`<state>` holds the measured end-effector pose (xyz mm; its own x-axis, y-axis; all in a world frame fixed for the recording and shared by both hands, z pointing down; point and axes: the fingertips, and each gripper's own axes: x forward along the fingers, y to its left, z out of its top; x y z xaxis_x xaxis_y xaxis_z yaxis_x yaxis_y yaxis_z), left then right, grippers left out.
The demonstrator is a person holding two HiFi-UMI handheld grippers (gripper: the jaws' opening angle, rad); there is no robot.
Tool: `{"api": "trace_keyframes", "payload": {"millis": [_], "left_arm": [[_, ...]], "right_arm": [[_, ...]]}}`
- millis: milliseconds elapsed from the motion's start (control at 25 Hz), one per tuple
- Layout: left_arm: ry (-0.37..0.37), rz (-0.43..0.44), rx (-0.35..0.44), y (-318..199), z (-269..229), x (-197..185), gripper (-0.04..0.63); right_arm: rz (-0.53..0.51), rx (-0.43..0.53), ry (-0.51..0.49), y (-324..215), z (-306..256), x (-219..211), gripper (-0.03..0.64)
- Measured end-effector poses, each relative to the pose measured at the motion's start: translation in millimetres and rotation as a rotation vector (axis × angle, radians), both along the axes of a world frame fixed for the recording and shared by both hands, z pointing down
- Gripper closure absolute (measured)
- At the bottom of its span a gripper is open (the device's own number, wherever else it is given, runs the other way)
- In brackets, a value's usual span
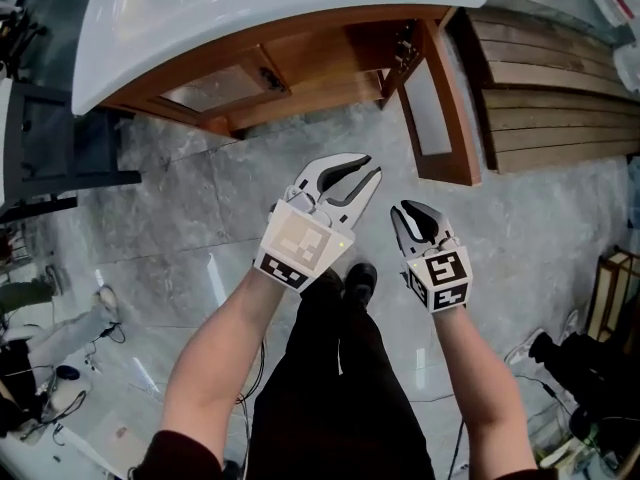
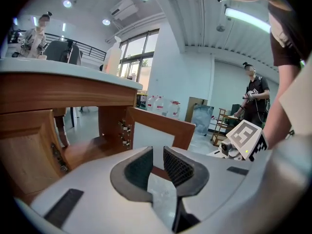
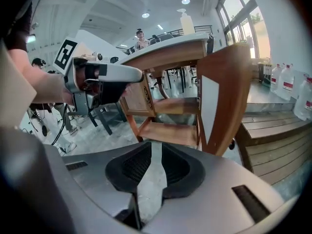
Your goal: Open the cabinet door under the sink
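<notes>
Left tool [image 2: 157, 152] empty; sink bowl [image 1: 300, 8] shows only overhead.

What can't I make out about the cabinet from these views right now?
- Cabinet interior, head view: mostly hidden under the overhanging sink.
- Open door, left gripper view: its lower edge is behind the left tool.
- That door's handle: I can't pick one out in any view.
- Sink's far rim, head view: cut off by the top edge.

Left tongs [image 1: 370, 168], right tongs [image 1: 413, 214] slightly apart, seemingly empty, forearms extended
</notes>
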<state>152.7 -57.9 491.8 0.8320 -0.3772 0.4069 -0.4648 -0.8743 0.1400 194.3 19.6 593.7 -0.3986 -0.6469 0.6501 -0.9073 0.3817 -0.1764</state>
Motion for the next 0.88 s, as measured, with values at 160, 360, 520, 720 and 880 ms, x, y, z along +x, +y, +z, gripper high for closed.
{"api": "trace_keyframes", "payload": {"millis": [160, 360, 520, 720, 880], "left_arm": [[-0.004, -0.072, -0.006, -17, 1, -36, 0.518], [-0.008, -0.161, -0.013, -51, 8, -85, 0.520], [-0.011, -0.224, -0.026, -78, 15, -125, 0.520], [-0.043, -0.268, -0.040, -111, 26, -163, 0.520], [-0.074, -0.296, -0.053, -135, 44, -177, 0.518]], "right_arm": [[-0.040, 0.009, -0.002, -23, -7, -25, 0.535], [-0.060, 0.029, -0.005, -70, -11, -52, 0.535], [-0.082, 0.048, 0.000, -114, -17, -78, 0.535], [-0.101, 0.061, -0.013, -166, -23, -108, 0.535], [-0.100, 0.090, -0.040, -205, -26, -125, 0.537]]}}
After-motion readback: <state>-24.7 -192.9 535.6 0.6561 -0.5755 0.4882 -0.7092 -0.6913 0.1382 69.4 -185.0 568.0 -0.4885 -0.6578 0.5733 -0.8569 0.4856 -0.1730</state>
